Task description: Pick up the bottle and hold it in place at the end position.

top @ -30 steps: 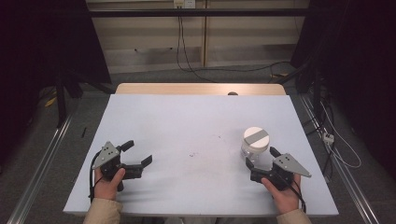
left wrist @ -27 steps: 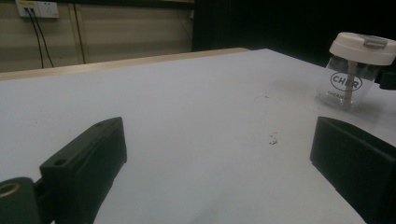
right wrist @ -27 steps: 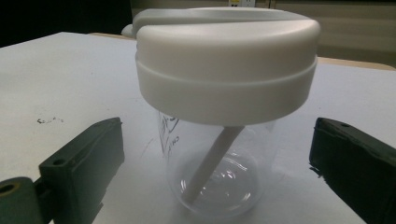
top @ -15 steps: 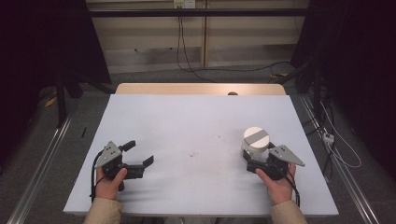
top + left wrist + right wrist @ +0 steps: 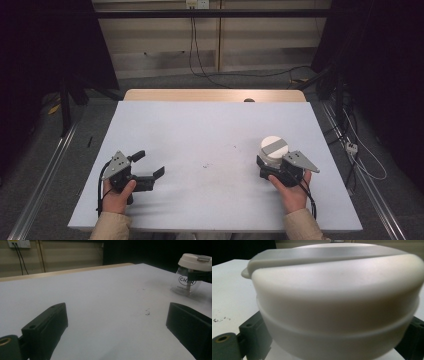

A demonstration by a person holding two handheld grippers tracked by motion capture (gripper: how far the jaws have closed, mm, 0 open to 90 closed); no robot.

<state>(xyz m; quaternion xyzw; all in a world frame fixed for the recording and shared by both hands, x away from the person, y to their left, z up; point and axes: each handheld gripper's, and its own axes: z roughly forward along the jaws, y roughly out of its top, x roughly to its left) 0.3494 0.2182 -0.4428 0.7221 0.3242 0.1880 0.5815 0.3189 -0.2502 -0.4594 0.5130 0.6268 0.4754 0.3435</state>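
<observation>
- High view: the right claw sits near the counter's right edge, toward the near side, with a lidded cup between its jaws. The jaws have just been closing on it; from up here I cannot tell whether the pads press the cup's wall yet. The left claw rests near the near-left corner, jaws spread wide, nothing between them. The counter is covered in a pale sheet with a few dark specks near its middle, and a strip of bare wood runs along the far edge. Beyond it, cables hang down a light wall panel, with dark curtains on both sides.
- Left gripper view: both black jaws stand well apart over bare counter. The cup stands far off at the right, clear-walled with dark lettering and a cream lid, and a dark jaw crosses its front.
- Right gripper view: the cup's cream lid sits right up against the camera, with one jaw showing beside it at each lower corner.
</observation>
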